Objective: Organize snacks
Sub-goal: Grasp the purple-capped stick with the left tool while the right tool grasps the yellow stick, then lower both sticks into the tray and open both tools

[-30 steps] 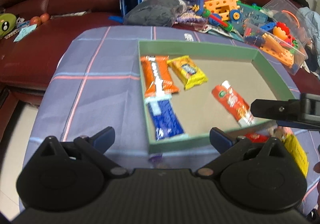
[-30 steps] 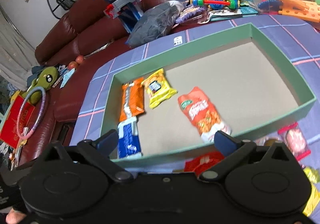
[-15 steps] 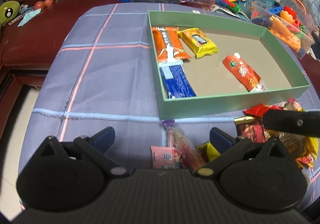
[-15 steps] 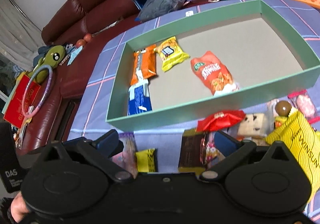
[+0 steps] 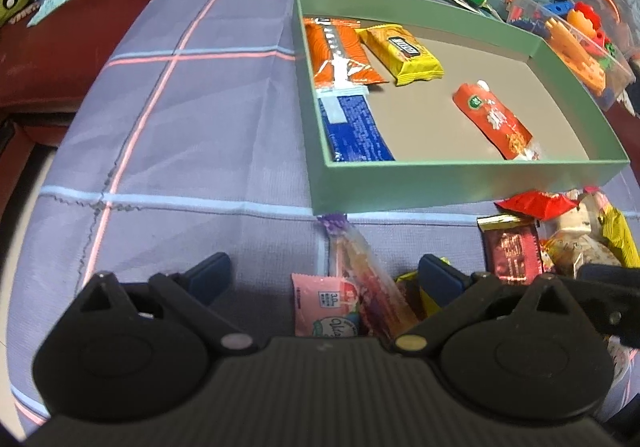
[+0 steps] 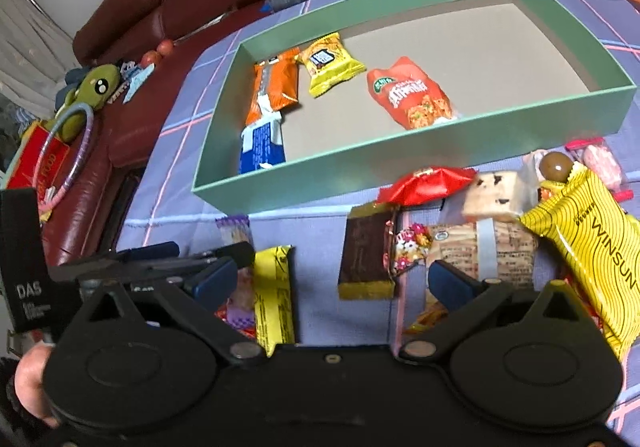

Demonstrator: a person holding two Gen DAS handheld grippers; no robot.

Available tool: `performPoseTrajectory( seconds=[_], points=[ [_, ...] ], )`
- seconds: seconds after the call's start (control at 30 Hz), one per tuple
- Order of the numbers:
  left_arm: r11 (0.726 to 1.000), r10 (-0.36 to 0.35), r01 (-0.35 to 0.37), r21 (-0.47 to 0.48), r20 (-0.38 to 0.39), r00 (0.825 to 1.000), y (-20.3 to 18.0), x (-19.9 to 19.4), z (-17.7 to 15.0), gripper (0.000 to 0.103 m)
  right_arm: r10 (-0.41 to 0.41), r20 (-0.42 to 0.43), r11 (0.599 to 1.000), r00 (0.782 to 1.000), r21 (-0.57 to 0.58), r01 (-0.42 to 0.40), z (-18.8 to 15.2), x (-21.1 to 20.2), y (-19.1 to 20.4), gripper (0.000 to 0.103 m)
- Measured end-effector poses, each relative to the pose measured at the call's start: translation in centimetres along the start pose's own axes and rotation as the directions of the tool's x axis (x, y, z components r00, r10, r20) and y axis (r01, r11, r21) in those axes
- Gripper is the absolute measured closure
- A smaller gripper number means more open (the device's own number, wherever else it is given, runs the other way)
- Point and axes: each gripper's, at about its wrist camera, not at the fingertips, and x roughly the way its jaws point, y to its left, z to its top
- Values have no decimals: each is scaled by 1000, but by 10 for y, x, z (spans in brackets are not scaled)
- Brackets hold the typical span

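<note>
The left gripper (image 5: pixel 324 279) hangs over the near edge of the cloth-covered desk (image 5: pixel 192 119), its fingers (image 5: pixel 208 277) wide apart and just starting to close, pressing on nothing. Between them lie a pink packet (image 5: pixel 320 303) and a long clear candy stick (image 5: pixel 360 267) with a purple end, which points toward the near left corner of the green tray (image 5: pixel 440 183); a yellow bar (image 6: pixel 274 287) lies beside the right-hand finger.

The right gripper (image 6: pixel 332 279) has its fingers (image 6: pixel 452 283) spread wide as well, holding nothing. A dark brown packet (image 6: pixel 366 251) lies on the cloth between them, with a small colourful sweet (image 6: pixel 408 247) and a tan wrapped pack (image 6: pixel 480 247) nearer the right-hand finger. A red packet (image 6: pixel 428 185), a pale cookie bar (image 6: pixel 496 193) and a large yellow bag (image 6: pixel 592 243) crowd the near right part of the desk, close against the tray's front wall.

Inside the tray, an orange bar (image 5: pixel 336 51) and a blue bar (image 5: pixel 356 127) lie along the left wall, a yellow packet (image 5: pixel 400 53) just beside the orange one, and a red-orange pouch (image 5: pixel 496 119) near the front wall. The tray's right half is bare floor. The left half of the desk is open cloth. Toys (image 5: pixel 560 19) crowd the far right edge.
</note>
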Motion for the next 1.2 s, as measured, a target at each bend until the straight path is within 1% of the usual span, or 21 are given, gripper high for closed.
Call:
performPoseTrajectory(
  seconds=[0.1,0.17,0.23,0.33,0.4,0.43,0.5,0.53,0.6,0.7,0.77,0.87,0.93,0.97,1.0,1.03,1.07,1.1,1.13,1.17,1.2],
  points=[
    [1000,3,-3,10,-4,1000,2,4,-1,26,13,-9,1000,1000,-9,-14,-2,0,1,0],
    [999,4,-4,36,12,1000,1,3,-2,39,18,-13,1000,1000,-23,-18,-3,1,4,0],
    [999,-7,6,52,19,1000,1,1,-3,62,17,-19,999,1000,-42,-18,-6,1,8,0],
    [998,-11,9,66,24,1000,2,-2,-4,69,21,-46,997,999,-77,-25,-10,4,16,0],
    [998,-19,17,60,24,1000,7,-4,-7,75,27,-69,993,997,-110,-35,-14,8,24,11],
    [998,-20,18,55,25,999,10,-6,-8,76,31,-81,991,996,-126,-41,-16,11,28,14],
    [999,-16,14,40,32,999,17,-9,-10,77,29,-103,988,994,-148,-44,-19,16,33,31],
    [999,-15,14,32,36,999,20,-11,-11,77,25,-112,986,993,-161,-43,-20,19,36,35],
    [1000,-15,14,18,38,999,28,-12,-12,76,24,-123,983,992,-177,-46,-22,23,39,47],
    [1000,-2,1,5,38,999,35,-13,-13,67,15,-133,978,991,-205,-43,-25,30,46,49],
    [1000,6,-6,7,38,999,35,-15,-14,64,2,-138,974,990,-222,-33,-26,35,47,49],
    [1000,3,-4,25,29,1000,30,-15,-15,59,-25,-103,961,994,-277,-5,-30,37,55,49],
    [999,2,-3,45,21,1000,24,-14,-16,52,-31,-83,955,996,-298,5,-32,38,57,48],
    [998,8,-9,56,20,1000,21,-13,-17,52,-36,-74,949,997,-314,11,-33,39,58,48],
    [998,14,-15,66,20,1000,17,-12,-19,53,-41,-67,945,997,-327,17,-33,39,59,48],
    [997,20,-22,77,21,1000,15,-11,-20,64,-43,-63,942,997,-334,19,-34,40,60,48],
    [995,29,-32,94,30,999,12,-11,-22,71,-46,-56,938,997,-347,24,-36,40,61,50],
    [993,39,-43,114,40,998,8,-12,-23,83,-53,-47,932,997,-362,33,-38,40,62,62],
    [990,43,-49,129,47,998,5,-13,-25,88,-76,-28,922,997,-382,59,-40,40,63,70],
    [989,43,-50,140,54,998,3,-15,-26,90,-90,-11,911,996,-405,78,-43,38,64,82],
    [988,41,-50,144,64,997,1,-17,-27,91,-86,-11,914,996,-398,75,-42,38,63,83]
  ],
)
